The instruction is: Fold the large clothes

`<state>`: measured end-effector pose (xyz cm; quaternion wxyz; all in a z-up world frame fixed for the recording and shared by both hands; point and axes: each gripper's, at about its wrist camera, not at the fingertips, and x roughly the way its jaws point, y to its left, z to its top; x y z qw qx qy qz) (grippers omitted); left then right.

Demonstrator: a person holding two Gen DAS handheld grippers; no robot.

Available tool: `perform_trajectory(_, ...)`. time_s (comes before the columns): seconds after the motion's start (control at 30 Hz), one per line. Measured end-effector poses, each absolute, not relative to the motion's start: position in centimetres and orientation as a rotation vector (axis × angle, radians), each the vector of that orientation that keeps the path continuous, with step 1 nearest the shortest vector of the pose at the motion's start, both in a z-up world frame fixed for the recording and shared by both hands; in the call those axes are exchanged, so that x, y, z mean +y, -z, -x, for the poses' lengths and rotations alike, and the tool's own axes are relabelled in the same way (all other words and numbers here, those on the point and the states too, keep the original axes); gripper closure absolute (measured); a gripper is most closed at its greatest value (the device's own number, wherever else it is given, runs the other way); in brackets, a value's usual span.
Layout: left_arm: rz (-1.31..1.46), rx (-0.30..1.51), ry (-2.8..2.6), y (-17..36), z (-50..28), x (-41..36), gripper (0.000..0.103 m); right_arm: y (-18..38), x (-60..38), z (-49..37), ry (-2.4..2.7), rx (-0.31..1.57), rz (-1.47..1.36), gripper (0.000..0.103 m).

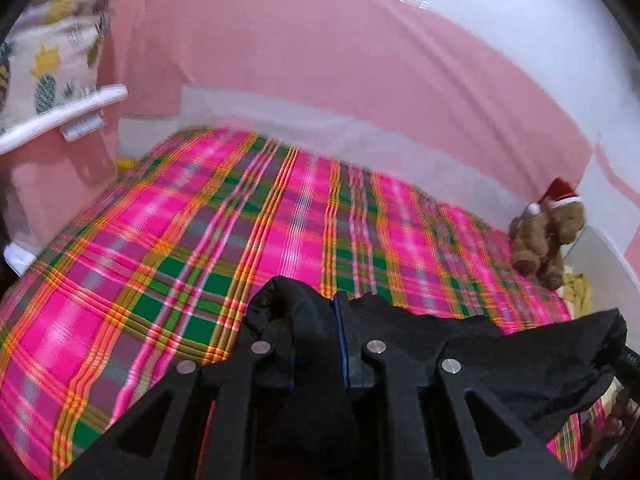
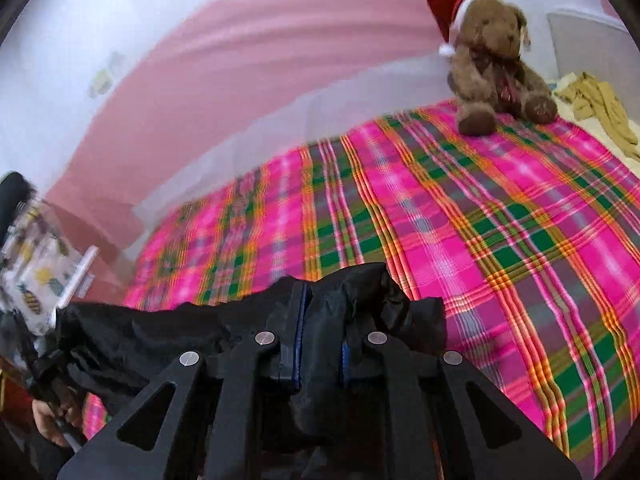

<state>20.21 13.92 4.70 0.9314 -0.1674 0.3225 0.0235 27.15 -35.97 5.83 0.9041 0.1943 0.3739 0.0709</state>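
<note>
Both grippers, left gripper (image 1: pixel 340 320) and right gripper (image 2: pixel 320 312), pinch an unfolded black garment (image 1: pixel 500 360) stretched above the plaid bedspread (image 1: pixel 200 240); teddy bear (image 2: pixel 496 64) at one o'clock, folding barely begun.

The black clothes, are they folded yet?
Not yet. Picking up looks done: the left gripper and right gripper are each shut on the black garment, which hangs bunched between them over the plaid bed. No neat fold shows. Spreading it flat and folding are left.
</note>
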Motion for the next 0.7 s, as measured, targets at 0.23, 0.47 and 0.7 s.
perform_trajectory(0.23, 0.360, 0.803, -0.074, 3.2, -26.0, 13.8, 0.084, 1.6, -35.2, -32.3, -0.114, 0.917, -0.415, 0.088)
perform_trajectory(0.47, 0.378, 0.777, -0.058, 4.3, -26.4, 13.5, 0.080, 2.6, -36.6, -32.2, -0.179, 0.897, -0.524, 0.080)
perform_trajectory(0.7, 0.527, 0.646, 0.013, -0.6, -24.6, 15.1, 0.047, -3.0, -38.1, -30.4, -0.250, 0.715, -0.601, 0.032)
